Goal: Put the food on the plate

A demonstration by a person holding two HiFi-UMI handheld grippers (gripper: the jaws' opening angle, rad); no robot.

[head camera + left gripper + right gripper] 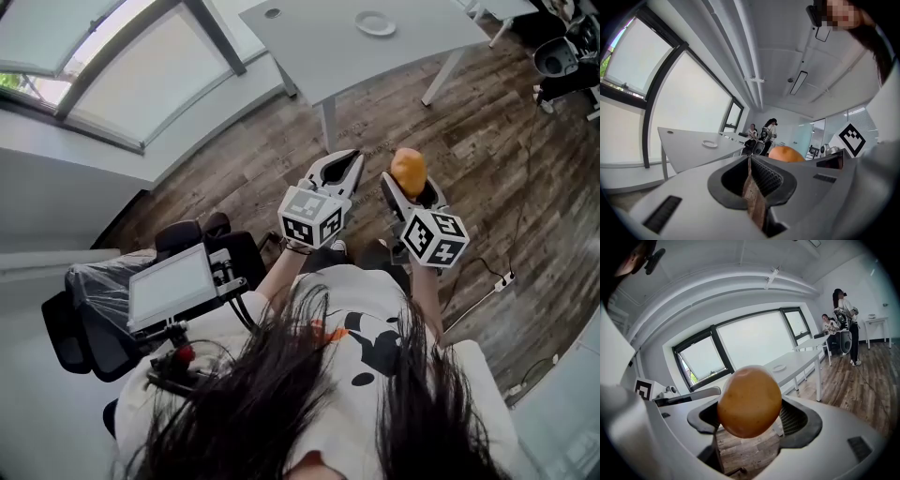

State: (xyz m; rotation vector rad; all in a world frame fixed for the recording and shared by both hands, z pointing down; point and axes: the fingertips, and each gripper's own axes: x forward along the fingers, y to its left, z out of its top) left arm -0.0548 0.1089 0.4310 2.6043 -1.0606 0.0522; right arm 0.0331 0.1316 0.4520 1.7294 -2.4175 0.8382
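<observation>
An orange-brown rounded food piece (pixel 408 171) sits clamped in my right gripper (pixel 410 185), held above the wooden floor in front of me. It fills the middle of the right gripper view as a smooth potato-like lump (pixel 749 401) between the two dark pads. My left gripper (pixel 339 169) is beside it to the left, jaws pressed together with nothing in them (pixel 749 178). A small white plate (pixel 375 22) lies on the grey table (pixel 319 37) far ahead; the plate (pixel 778 367) also shows beyond the food, and the plate (pixel 710 144) shows at the left.
Wooden plank floor (pixel 487 150) stretches between me and the table. A black chair with a tablet (pixel 171 286) stands at my left. Large windows (pixel 112 56) line the left wall. Two people (pixel 841 319) are at the far end of the room.
</observation>
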